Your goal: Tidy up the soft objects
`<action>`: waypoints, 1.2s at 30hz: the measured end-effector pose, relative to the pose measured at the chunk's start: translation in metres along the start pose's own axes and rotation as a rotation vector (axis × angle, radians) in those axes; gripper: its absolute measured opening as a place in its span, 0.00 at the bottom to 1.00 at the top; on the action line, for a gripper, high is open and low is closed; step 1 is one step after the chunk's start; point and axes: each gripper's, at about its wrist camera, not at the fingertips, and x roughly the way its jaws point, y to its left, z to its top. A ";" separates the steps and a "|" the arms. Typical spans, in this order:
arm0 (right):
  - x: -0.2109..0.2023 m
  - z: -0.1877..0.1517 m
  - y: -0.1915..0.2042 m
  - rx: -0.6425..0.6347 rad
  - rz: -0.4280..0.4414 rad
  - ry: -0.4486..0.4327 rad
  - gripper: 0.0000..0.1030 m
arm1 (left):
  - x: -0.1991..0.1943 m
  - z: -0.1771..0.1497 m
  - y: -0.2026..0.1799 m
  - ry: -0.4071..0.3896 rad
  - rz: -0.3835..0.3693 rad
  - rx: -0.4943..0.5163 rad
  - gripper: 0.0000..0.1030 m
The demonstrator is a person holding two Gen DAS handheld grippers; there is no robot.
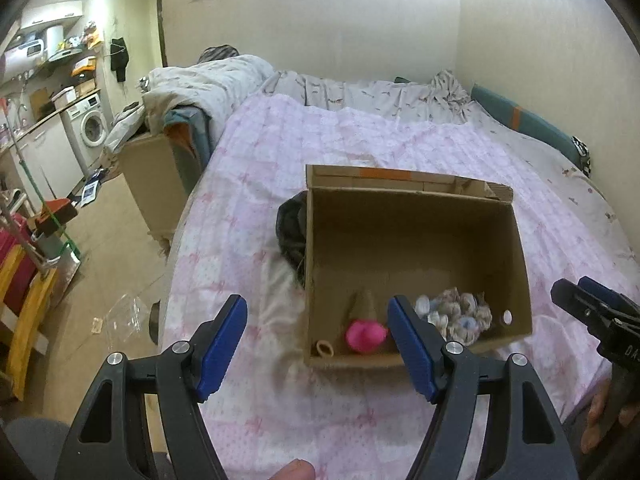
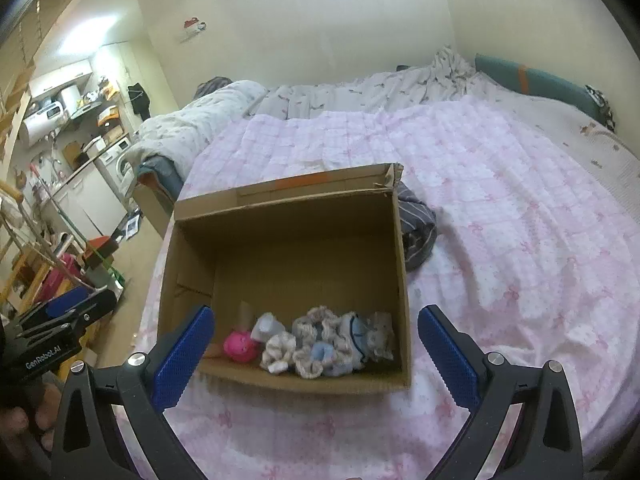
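Right wrist view shows my right tongs gaping, empty, above the cardboard box collecting scrunchies; my left tongs are apart, empty too.

Pink-quilted bed by cream walls, washing machine left

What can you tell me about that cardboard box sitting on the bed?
The cardboard box is plain brown, open-topped, with its far flap upright showing orange tape and a torn corner. It rests on the pink quilt. Along its near wall lie a pink toy and bundled pale socks. Dark striped cloth touches one side. Neither gripper touches it.
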 end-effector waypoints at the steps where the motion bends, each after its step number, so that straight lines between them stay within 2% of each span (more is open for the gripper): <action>1: -0.002 -0.002 0.001 0.000 0.000 -0.002 1.00 | -0.003 -0.003 0.001 -0.001 0.000 -0.004 0.68; 5: -0.008 -0.014 0.005 -0.001 -0.007 -0.002 1.00 | -0.015 -0.015 0.001 -0.011 -0.001 -0.004 0.68; 12: -0.018 -0.032 0.026 -0.104 -0.056 -0.029 1.00 | -0.026 -0.027 0.004 -0.037 0.003 -0.036 0.70; 17: -0.017 -0.034 0.031 -0.118 -0.059 -0.031 1.00 | -0.022 -0.030 0.001 -0.047 -0.011 -0.019 0.80; 19: -0.018 -0.036 0.031 -0.119 -0.066 -0.029 1.00 | -0.019 -0.030 0.000 -0.038 -0.014 -0.018 0.93; 21: -0.015 -0.036 0.029 -0.108 -0.069 -0.022 1.00 | -0.016 -0.031 -0.002 -0.035 -0.019 -0.014 0.97; 26: -0.011 -0.034 0.023 -0.076 -0.067 -0.006 1.00 | -0.016 -0.034 -0.009 -0.068 -0.010 0.022 0.97; 31: -0.010 -0.032 0.022 -0.074 -0.069 -0.004 1.00 | -0.009 -0.034 -0.006 -0.026 -0.031 -0.005 0.97; 36: -0.011 -0.032 0.022 -0.076 -0.069 -0.004 1.00 | -0.008 -0.033 -0.006 -0.023 -0.024 -0.011 0.97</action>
